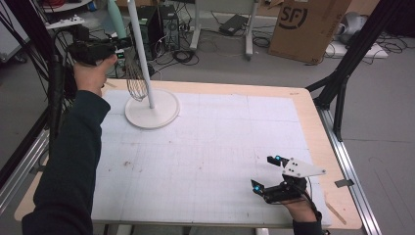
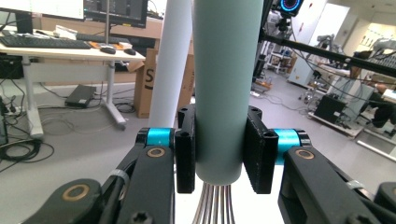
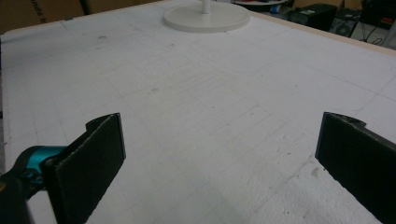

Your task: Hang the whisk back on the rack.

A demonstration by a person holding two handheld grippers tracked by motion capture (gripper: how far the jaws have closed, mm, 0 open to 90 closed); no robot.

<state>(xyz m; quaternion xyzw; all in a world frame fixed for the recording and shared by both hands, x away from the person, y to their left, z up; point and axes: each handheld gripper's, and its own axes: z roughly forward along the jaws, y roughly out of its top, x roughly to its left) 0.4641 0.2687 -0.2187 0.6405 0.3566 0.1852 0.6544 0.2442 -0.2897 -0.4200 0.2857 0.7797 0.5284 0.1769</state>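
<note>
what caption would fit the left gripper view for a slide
Left gripper clamped on the pale green handle of a wire whisk, beside a white pole.

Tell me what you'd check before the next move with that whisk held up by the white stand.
1. Left tongs clamped on the pale green handle of the wire whisk: ok, pads press both sides.
2. Whisk hanging upright, wires down: ok.
3. Whisk clear of the white pole of the round-based stand: cannot tell; they sit very close together.
4. Stand's round white base flat on the white table mat: ok.
5. Right tongs out of the way: ok, open and holding nothing, low over the near right of the mat.
6. Where on the stand the whisk should go: cannot tell; the pole's top is out of frame.
</note>
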